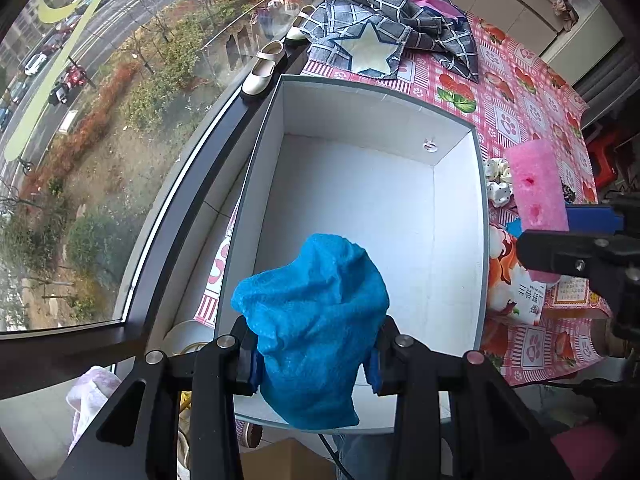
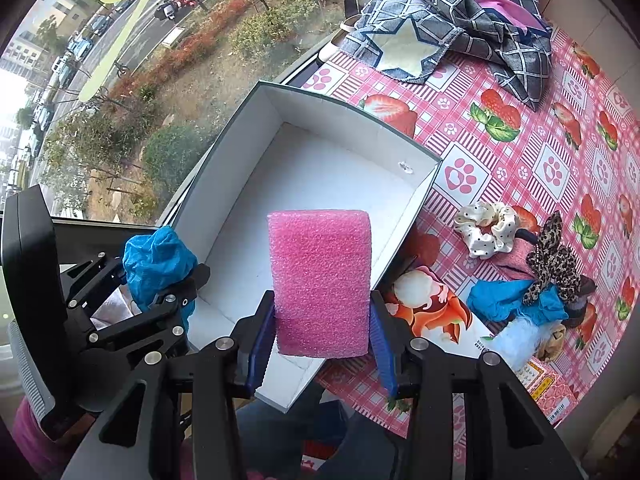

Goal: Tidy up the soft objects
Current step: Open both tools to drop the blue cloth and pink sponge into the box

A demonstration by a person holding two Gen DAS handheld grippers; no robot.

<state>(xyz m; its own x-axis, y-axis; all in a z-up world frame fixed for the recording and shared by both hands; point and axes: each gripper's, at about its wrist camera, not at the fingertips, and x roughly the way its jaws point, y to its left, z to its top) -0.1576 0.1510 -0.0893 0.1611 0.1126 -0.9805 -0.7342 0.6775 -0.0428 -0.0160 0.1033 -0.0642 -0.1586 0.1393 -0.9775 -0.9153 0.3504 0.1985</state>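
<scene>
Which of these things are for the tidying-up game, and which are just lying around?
For the job:
blue cloth, held by left gripper
pink foam block, held by right gripper
white box
scrunchie

Just lying about:
cream shoes
star-patch checked fabric

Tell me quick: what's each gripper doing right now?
Left gripper: shut on the crumpled blue cloth, above the white box.
Right gripper: shut on the pink foam block, over the box's near edge.
</scene>
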